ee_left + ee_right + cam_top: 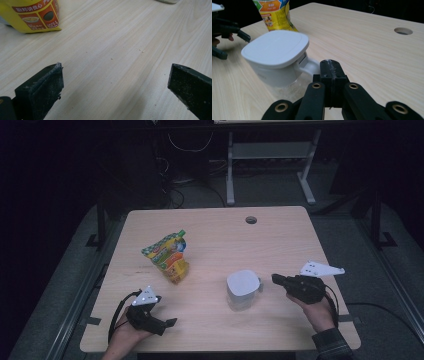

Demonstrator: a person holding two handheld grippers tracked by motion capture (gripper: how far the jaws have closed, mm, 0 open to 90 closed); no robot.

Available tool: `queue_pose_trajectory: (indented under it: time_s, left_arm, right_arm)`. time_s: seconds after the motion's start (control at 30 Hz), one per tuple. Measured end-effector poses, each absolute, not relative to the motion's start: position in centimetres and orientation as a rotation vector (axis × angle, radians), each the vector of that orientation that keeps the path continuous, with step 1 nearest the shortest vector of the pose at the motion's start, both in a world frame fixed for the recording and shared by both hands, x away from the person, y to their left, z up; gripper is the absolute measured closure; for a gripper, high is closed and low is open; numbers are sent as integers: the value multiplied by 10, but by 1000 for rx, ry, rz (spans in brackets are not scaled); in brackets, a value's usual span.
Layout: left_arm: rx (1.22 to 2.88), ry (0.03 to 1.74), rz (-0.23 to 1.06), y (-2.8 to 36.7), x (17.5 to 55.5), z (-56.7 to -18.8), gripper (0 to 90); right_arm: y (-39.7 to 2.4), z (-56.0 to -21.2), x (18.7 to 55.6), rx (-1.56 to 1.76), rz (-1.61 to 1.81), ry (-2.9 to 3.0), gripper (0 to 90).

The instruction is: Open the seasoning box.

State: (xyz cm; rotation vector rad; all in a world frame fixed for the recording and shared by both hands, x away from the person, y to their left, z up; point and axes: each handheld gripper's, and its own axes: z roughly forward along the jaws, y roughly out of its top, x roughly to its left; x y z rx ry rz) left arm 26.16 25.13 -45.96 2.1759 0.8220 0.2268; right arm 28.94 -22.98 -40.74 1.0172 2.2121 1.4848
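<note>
From the high view, the right gripper [276,279] points its closed jaws at the white lidded container [243,289], tips just beside its handle side. The left gripper [169,323] rests low on the worktop [280,240], and the snack bag [170,257] stands beyond and slightly to one side of its jaws.

In the left gripper view the jaws stand wide apart with bare wood between them; the snack bag [35,15] sits ahead, beyond the left-hand jaw.

In the right gripper view the jaws are pressed together on nothing. The container [277,56] sits just ahead and left of the tips, its handle [310,66] nearly touching them; whether they touch I cannot tell.
</note>
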Motion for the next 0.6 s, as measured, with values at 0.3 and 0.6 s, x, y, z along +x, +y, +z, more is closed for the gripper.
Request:
queue_pose_trajectory:
  time_s: [0.3,0.6]
  left_arm:
    - [2181,815,234,252,262,-459,0]
    - [2168,823,232,252,261,-459,0]
  right_arm:
    - [-218,-398,301,977,1523,2225,896]
    - [-200,-385,307,911,1541,2232,896]
